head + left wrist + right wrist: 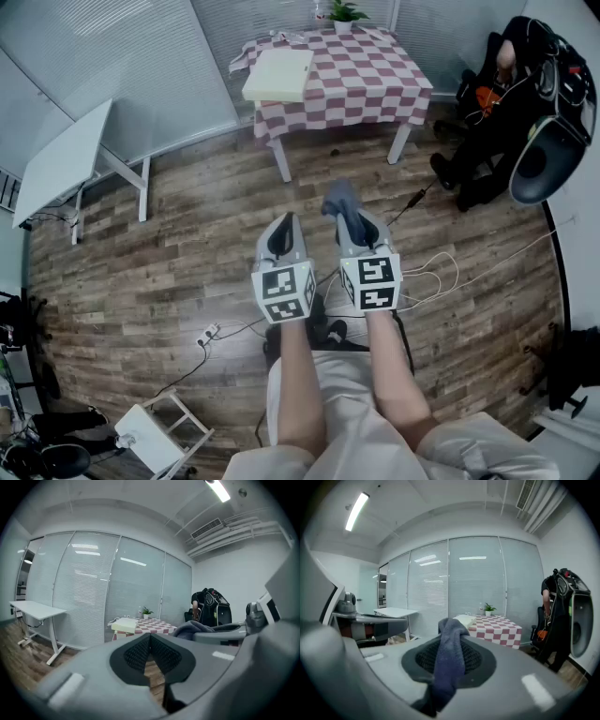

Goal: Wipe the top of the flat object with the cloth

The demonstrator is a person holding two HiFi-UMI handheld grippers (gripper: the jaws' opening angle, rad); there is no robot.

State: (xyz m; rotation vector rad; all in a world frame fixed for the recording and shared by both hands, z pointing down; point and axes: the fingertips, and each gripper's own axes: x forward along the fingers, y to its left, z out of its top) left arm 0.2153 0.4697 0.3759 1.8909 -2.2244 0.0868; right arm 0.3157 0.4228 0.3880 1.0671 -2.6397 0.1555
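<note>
Holding a blue-grey cloth [448,660] pinched between its jaws, the right hand-held gripper [354,223] hangs over bare wooden floor [178,253], well apart from the red-and-white checked tabletop [366,80]. The cream flat rectangular slab [278,74] lies at that tabletop's left edge. The left hand-held gripper [281,230], jaws together and empty, hangs just beside the right.

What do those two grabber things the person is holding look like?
Both are smooth grey plastic. The left gripper and the right gripper each narrow to a rounded tip, and inside they have black pads with a mesh texture. Each one carries a white cube printed with black square markers. The forearms have no sleeves, and the person wears pale clothing.
</note>
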